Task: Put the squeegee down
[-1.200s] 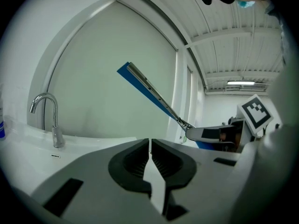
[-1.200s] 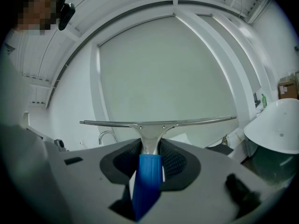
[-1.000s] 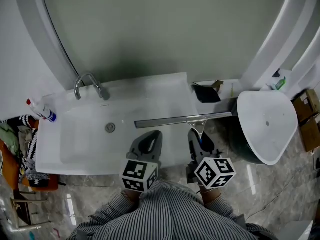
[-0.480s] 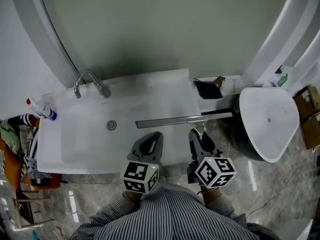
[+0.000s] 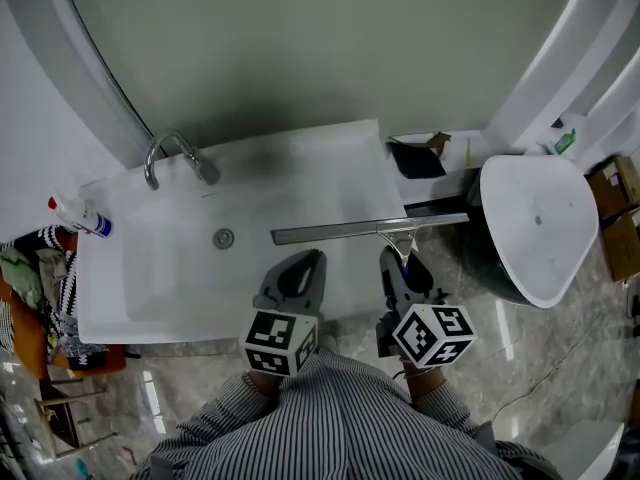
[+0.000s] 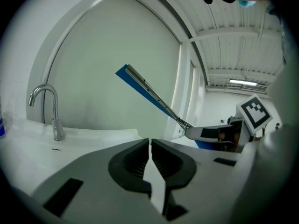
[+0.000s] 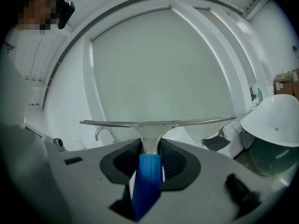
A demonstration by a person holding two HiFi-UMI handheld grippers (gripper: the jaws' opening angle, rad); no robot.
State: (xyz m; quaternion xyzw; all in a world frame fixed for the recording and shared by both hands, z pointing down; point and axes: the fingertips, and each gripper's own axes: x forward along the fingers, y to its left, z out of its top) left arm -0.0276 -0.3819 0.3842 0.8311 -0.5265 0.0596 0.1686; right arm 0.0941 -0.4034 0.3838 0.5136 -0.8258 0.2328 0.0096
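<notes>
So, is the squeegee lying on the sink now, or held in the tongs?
Held. The right tongs are shut on the squeegee's blue handle, and its blade hangs in the air above the sink.

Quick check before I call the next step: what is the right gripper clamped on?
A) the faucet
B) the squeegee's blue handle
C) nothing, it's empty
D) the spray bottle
B: in the right gripper view, the right gripper has its jaws pressed on the blue handle of the squeegee, whose blade runs crosswise ahead of them.
</notes>
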